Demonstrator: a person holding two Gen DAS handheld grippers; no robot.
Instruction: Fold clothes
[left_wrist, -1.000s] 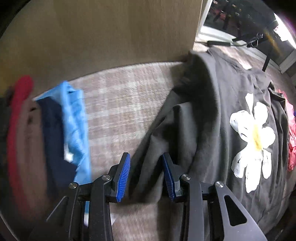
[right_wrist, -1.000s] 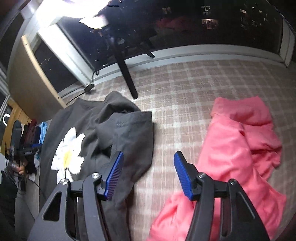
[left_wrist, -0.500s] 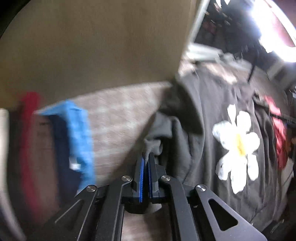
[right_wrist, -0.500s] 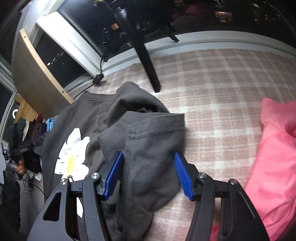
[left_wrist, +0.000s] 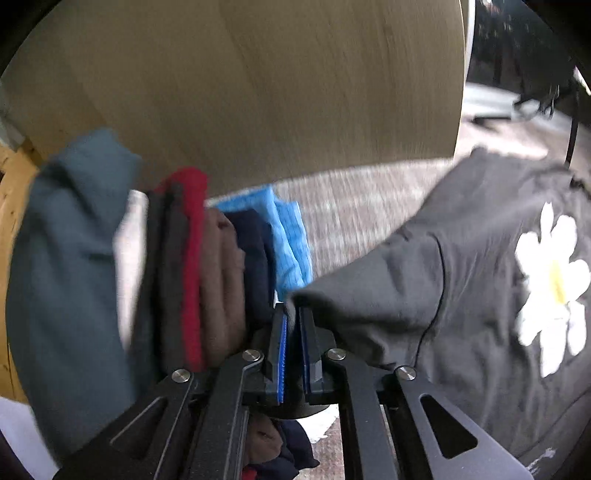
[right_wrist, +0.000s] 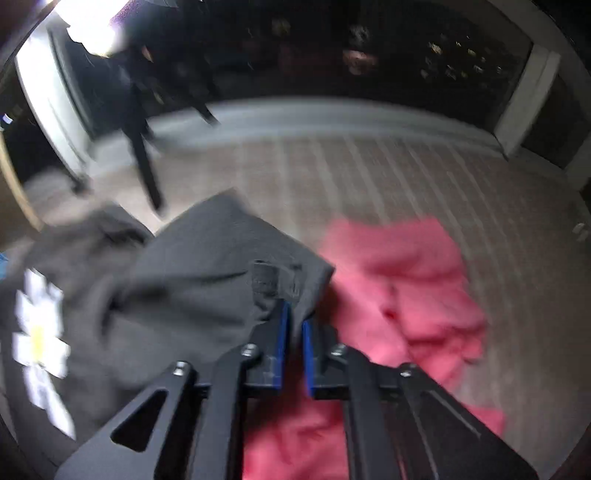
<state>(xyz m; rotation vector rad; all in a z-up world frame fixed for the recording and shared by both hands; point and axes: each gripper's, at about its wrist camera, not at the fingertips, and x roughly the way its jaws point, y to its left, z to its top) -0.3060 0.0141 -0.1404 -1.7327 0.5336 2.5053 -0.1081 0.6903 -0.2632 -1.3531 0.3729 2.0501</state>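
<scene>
- The left gripper (left_wrist: 292, 321) has a fold of the dark grey T-shirt (left_wrist: 461, 258) pinched between its blue pads (left_wrist: 282, 354); the log-like slight slackening shows as jaws just easing apart, yet cloth is still caught between them and the sleeve end rises to the tips.
- The right gripper (right_wrist: 293, 325) is closing, its blue pads (right_wrist: 282, 332) nipping the hem of the same T-shirt's other sleeve (right_wrist: 273, 280); the cloth sits between the jaws and puckers there.
- From both grips the shirt stretches outward across the plaid bedcover (right_wrist: 406, 177), its white daisy print (left_wrist: 550, 288) facing up; from the right wrist view the flower lies at the far left edge.
- Just right of the right gripper, and running under it, lies a crumpled pink garment (right_wrist: 406, 295) on the same cover, touching the grey sleeve's edge.
- Left of the left gripper stands a stack of folded clothes (left_wrist: 192, 273): teal, white, charcoal, red, brown, navy, and a bright blue piece (left_wrist: 288, 236) nearest the shirt.
- Behind the stack rises a pale wooden panel (left_wrist: 258, 92).
- Beyond the bedcover, a dark window (right_wrist: 332, 48) and a black tripod leg (right_wrist: 144, 162) are visible, blurred.
</scene>
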